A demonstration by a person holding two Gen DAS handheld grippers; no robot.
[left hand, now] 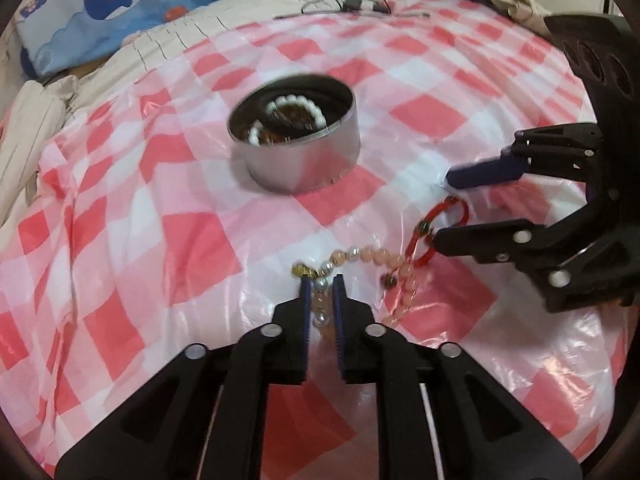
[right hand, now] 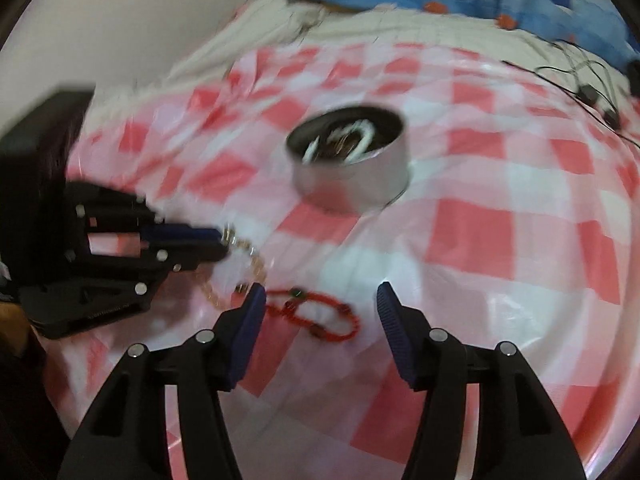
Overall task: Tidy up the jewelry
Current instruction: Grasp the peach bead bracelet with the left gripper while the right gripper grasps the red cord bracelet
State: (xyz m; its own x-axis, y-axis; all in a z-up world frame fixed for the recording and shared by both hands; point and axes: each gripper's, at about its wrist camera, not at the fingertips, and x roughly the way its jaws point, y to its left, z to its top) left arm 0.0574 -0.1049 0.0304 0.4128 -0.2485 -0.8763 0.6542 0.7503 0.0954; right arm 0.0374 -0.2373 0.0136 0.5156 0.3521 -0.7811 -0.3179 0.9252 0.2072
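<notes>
Left wrist view, nearest first: left gripper (left hand: pixel 320 280) angled down onto a red-and-white checked plastic cloth (left hand: pixel 160 200), jaws drawn nearly together with a short run of the pink bead bracelet (left hand: pixel 362 258) lying between the blue pads. Cannot tell whether the pads actually press the beads or only flank them. Beyond the tips, a small gold charm on the same strand, then the beads curving off right across the cloth. Just past that, a red cord bracelet (left hand: pixel 436 232) with a green bead, crossing the far end of the pink strand. Right gripper (left hand: pixel 443 210) entering from the right edge, jaws apart, lower fingertip at the red loop, upper one on bare cloth.

Farther back, mid-cloth and well apart from both bracelets: a round metal tin (left hand: pixel 304 164), upright, lidless, holding a white bead bracelet (left hand: pixel 296 102) over something dark. Behind it, thin black cables (left hand: pixel 352 0) and a blue whale-print fabric (left hand: pixel 112 0) at the top.

Right wrist view, blurred: right gripper (right hand: pixel 320 296) spread wide, red cord bracelet (right hand: pixel 320 316) flat on the cloth between its fingers, clamped by neither. Left gripper (right hand: pixel 222 242) at the left, tips on the pink bead bracelet (right hand: pixel 256 260). Tin (right hand: pixel 352 184) beyond.
</notes>
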